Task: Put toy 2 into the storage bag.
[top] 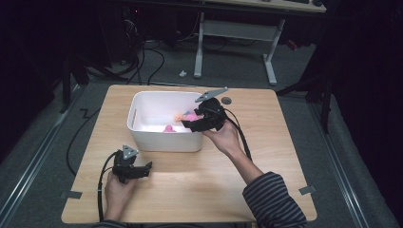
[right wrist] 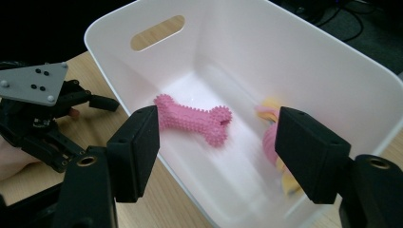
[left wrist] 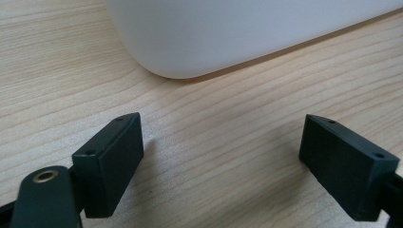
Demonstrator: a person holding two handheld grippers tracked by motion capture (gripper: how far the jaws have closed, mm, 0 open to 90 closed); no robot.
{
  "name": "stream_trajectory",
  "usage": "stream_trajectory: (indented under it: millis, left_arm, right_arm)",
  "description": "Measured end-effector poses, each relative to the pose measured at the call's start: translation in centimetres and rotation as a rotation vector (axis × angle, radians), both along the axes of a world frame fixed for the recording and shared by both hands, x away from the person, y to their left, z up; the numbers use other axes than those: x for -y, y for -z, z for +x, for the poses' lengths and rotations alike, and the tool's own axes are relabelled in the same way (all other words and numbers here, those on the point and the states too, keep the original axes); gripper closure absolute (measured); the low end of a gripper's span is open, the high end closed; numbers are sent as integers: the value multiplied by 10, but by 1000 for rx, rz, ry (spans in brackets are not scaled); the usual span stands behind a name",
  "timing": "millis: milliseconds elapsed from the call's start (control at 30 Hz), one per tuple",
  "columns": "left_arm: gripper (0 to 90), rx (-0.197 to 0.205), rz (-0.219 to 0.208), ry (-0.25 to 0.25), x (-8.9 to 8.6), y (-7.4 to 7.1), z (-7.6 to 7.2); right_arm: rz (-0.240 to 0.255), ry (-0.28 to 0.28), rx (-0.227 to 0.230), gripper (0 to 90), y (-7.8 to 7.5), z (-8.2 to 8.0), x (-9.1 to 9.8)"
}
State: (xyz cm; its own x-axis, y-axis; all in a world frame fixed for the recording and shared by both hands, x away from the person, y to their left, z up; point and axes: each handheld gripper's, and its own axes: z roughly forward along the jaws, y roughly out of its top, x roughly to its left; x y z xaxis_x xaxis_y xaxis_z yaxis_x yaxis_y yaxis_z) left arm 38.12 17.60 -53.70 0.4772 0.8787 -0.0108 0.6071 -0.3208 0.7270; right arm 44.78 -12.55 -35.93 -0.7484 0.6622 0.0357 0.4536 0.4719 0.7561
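Pink bone toy (right wrist: 192,118) already lies in the white bin (top: 142,102); we judge progress unclear, left gripper (left wrist: 223,161) and right gripper (right wrist: 218,147) both wide, empty.

white bin (right wrist: 332,66), pink spiked bone toy (right wrist: 192,118), pale wood table (top: 199,185), navy-grey striped sleeve (top: 273,202)

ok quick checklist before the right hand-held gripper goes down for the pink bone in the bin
1. Right hand-held gripper open: ok, jaws wide apart.
2. Holding nothing: ok.
3. Pink bone toy in sight: ok, lying flat on the floor of the white bin.
4. Bone clear of the pink and yellow toy: ok, apart.
5. Jaws lined up over the bone: cannot tell.
6. Left hand-held gripper out of the way: ok, on the table outside the bin, open.
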Motion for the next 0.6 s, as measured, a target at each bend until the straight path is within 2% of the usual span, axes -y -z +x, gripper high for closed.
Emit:
stream_trajectory:
  millis: [167,233,300,333,400,500,533,567,600]
  left_arm:
    - [149,0,0,0,0,0,0]
    - [149,0,1,0,0,0,0]
    - [149,0,1,0,0,0,0]
    - [149,0,1,0,0,0,0]
    - [149,1,1,-1,0,0,0]
    - [149,0,1,-1,0,0,0]
    - [149,1,1,-1,0,0,0]
    - [149,0,1,-2,0,0,0]
    - [149,0,1,-2,0,0,0]
  right_arm:
    - [-1,33,32,335,-3,-12,19]
    - [10,70,44,342,3,-23,39]
    - [17,84,39,344,6,-26,45]
    - [20,120,46,350,19,-36,63]
    - [11,133,56,352,24,-39,70]
    - [12,204,33,359,51,-50,96]
    - [1,239,27,358,66,-53,107]
    - [-9,296,1,359,93,-57,125]
    - [-13,320,-11,360,103,-59,131]
